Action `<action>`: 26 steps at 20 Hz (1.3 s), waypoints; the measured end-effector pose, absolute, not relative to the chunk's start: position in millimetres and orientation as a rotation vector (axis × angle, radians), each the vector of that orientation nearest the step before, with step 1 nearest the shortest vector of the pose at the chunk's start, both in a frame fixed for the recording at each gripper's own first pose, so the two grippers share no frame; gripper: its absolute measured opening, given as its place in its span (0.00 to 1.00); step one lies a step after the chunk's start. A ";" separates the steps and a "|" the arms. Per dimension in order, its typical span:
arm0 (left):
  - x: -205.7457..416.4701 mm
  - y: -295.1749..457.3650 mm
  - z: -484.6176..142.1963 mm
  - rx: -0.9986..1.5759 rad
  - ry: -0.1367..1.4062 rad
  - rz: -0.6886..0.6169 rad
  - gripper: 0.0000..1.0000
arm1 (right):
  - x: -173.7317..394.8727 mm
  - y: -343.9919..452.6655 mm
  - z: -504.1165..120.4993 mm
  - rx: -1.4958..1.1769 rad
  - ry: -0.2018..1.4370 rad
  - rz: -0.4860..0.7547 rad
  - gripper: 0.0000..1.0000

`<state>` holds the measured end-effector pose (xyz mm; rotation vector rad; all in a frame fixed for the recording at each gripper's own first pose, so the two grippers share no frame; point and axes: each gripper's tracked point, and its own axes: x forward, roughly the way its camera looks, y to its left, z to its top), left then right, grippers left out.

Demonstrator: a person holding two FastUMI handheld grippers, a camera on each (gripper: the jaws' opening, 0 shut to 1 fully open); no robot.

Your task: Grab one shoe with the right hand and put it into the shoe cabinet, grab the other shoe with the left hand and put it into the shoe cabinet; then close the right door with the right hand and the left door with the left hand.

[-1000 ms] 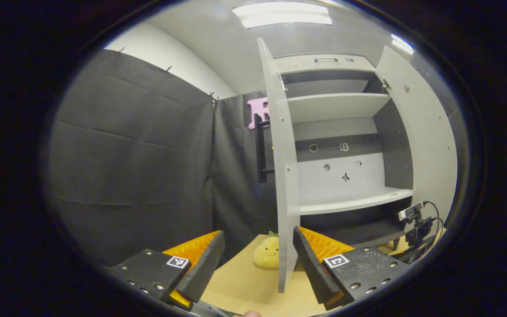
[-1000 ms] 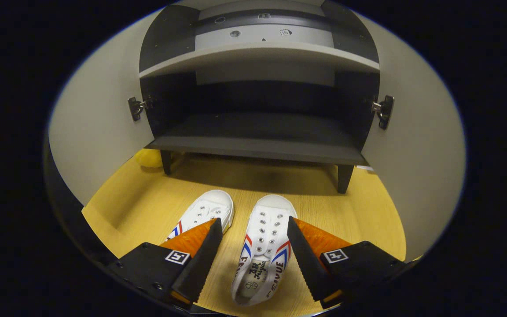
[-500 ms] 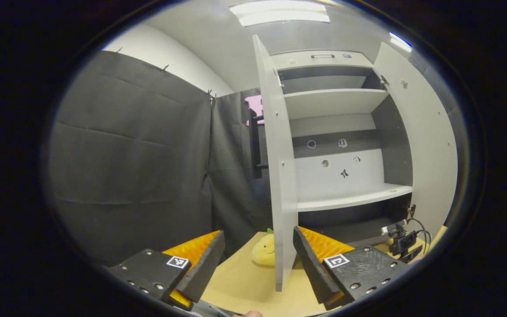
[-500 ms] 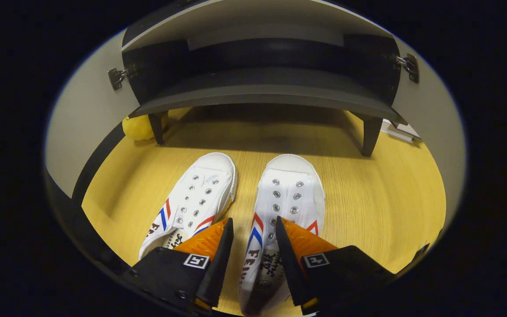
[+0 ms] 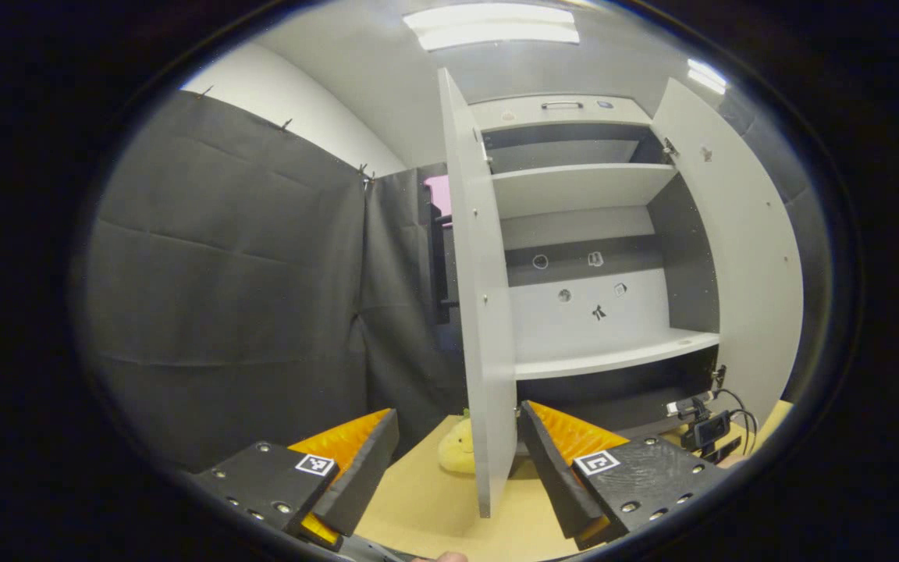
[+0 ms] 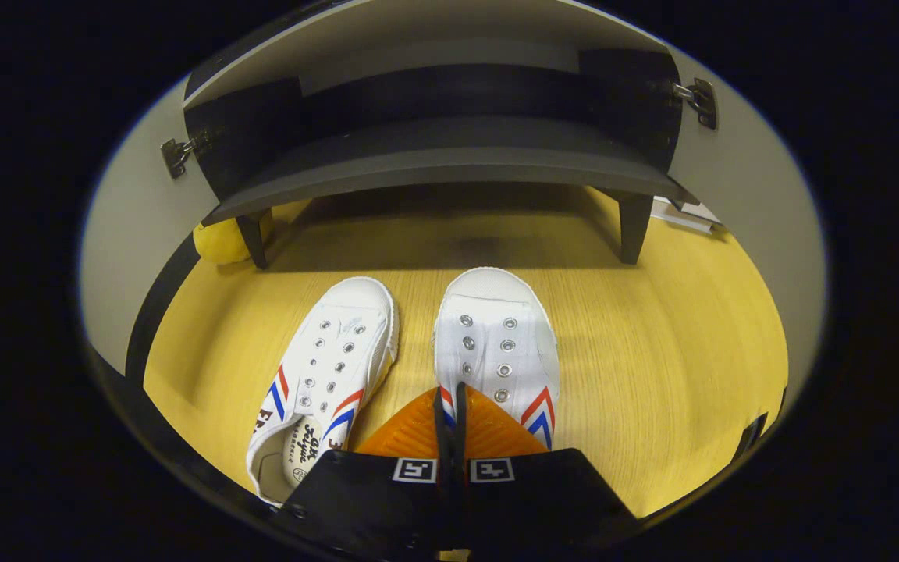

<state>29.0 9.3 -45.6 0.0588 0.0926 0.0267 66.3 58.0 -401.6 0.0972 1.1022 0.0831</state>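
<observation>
While right tongs [image 6: 449,406] pinch right shoe [image 6: 496,343] — left shoe [image 6: 325,367] beside.

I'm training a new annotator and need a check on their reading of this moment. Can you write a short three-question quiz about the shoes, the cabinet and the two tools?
1. True or false: the cabinet's left door and right door both stand open.
2. In the right gripper view, the right tool has closed on: A) a cabinet leg; B) a white shoe; C) a yellow toy.
3. Fill in: the left tool, held up facing the cabinet, is ____ (open or shut).

Key: 1 true; 2 B; 3 open.
</observation>
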 end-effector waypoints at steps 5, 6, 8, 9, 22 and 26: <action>29.7 -7.9 -44.3 0.035 0.080 -0.024 1.00 | 90.1 53.2 -339.3 0.174 0.980 0.111 0.01; 29.9 -13.2 -43.1 0.029 0.076 -0.037 1.00 | 94.2 53.6 -322.8 0.182 0.950 0.116 0.01; 30.7 -24.0 -41.7 0.015 0.071 -0.069 1.00 | 102.2 52.0 -288.3 0.220 0.896 0.127 0.02; 32.1 -32.0 -42.5 0.009 0.068 -0.084 1.00 | 106.8 49.2 -270.1 0.233 0.870 0.131 0.01; 61.7 -92.5 -45.7 -0.051 0.048 -0.199 0.94 | 205.2 4.5 -66.7 0.221 0.541 0.155 0.00; 72.4 -98.3 -53.4 -0.056 0.065 -0.202 1.00 | 264.3 -2.8 -46.5 0.206 0.504 0.133 0.01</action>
